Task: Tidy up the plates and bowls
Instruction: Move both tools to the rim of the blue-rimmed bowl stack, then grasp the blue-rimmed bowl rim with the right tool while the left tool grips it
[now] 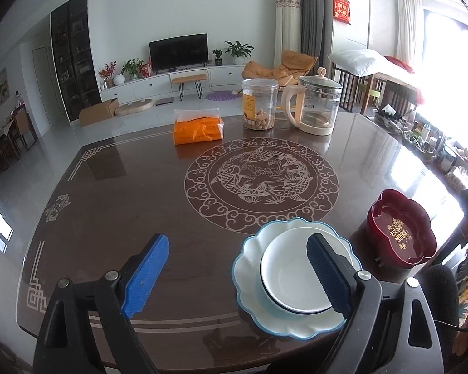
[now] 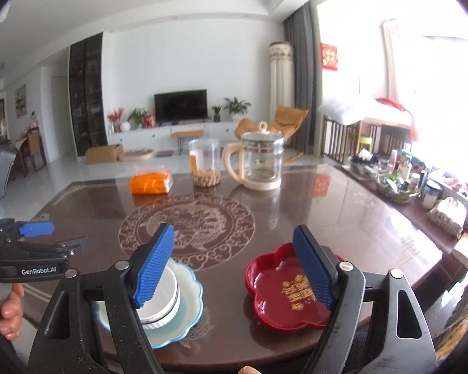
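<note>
Table (image 1: 115,193) edge is close, so your blue plate (image 1: 249,268) w/ white bowl (image 1: 284,277) on it could slide off if bumped; red dish (image 2: 277,293) sits just beside. L gripper (image 1: 234,277) & R gripper (image 2: 234,268) both wide, holding nothing

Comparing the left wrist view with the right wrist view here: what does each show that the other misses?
Only the left wrist view looks down into the white bowl, showing it empty, and shows the fish motif near the table's left edge. Only the right wrist view shows the left gripper from the side, the hand holding it, and the bowl's fluted outer wall. Both show the bowl sitting on the blue-rimmed plate, the red flower-shaped dish beside it, the orange packet, clear jar and glass kettle, with each gripper's jaws wide open and holding nothing.
</note>
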Demonstrator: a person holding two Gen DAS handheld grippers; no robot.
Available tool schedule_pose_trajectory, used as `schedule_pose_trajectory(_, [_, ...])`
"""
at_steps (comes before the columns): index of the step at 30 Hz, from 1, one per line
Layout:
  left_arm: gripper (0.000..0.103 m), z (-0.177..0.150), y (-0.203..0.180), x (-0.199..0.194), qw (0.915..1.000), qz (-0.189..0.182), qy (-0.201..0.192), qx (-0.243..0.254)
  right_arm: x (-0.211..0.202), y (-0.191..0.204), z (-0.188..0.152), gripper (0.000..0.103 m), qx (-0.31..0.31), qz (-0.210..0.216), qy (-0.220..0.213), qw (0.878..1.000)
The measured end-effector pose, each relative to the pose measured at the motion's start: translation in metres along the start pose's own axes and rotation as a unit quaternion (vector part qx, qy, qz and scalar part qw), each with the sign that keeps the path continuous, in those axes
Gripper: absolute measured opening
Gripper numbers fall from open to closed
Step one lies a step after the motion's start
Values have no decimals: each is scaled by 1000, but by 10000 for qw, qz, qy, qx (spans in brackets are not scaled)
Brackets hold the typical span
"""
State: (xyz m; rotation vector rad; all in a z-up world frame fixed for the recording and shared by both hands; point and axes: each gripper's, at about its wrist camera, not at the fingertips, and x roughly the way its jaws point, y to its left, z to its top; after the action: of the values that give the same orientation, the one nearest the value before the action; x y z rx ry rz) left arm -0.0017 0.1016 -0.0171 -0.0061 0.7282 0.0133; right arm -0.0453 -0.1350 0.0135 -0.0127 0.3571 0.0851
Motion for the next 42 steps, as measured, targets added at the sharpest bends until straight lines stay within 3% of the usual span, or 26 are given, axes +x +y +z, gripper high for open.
schedule_pose_trajectory(4, [90, -17, 19, 12, 9996, 4, 266, -106, 32, -2, -22, 86, 13, 500, 1073, 9930])
schedule_pose_trajectory(7, [90, -36, 33, 28, 9976, -171, 638, -193, 36, -6, -41, 86, 264, 673, 1275, 9892])
schedule_pose_trajectory(12, [90, -60, 38, 49, 9911, -775, 1039, -297, 57, 0, -68, 86, 50, 852, 2023, 9756])
schedule_pose_trajectory(15, [85, -64, 42, 62, 9859, -1026, 1206, -543, 62, -1, -78, 86, 226, 1133, 2220, 9682])
schedule_pose_trajectory(20, [69, -65, 50, 85, 9777, -1265, 1460, -818, 75, -1, -80, 84, 156, 1060, 2372, 9655])
schedule_pose_trajectory(23, [58, -66, 51, 96, 9747, -1328, 1614, -794, 87, 1, -81, 68, 157, 1093, 2539, 9609])
schedule_pose_trajectory(25, [57, -67, 50, 101, 9722, -1436, 1685, -766, 97, 4, -84, 35, 122, 1138, 2688, 9564])
schedule_pose_trajectory(34, [43, -72, 43, 110, 9652, -1812, 1762, -670, 131, 10, -93, 33, 204, 1430, 3142, 9383])
schedule_pose_trajectory(38, [34, -72, 36, 117, 9606, -1961, 1854, -667, 145, 14, -97, 19, 192, 1488, 3278, 9328])
schedule_pose_trajectory(42, [24, -72, 32, 126, 9568, -2071, 1892, -762, 151, 14, -100, 14, 281, 1566, 3330, 9294])
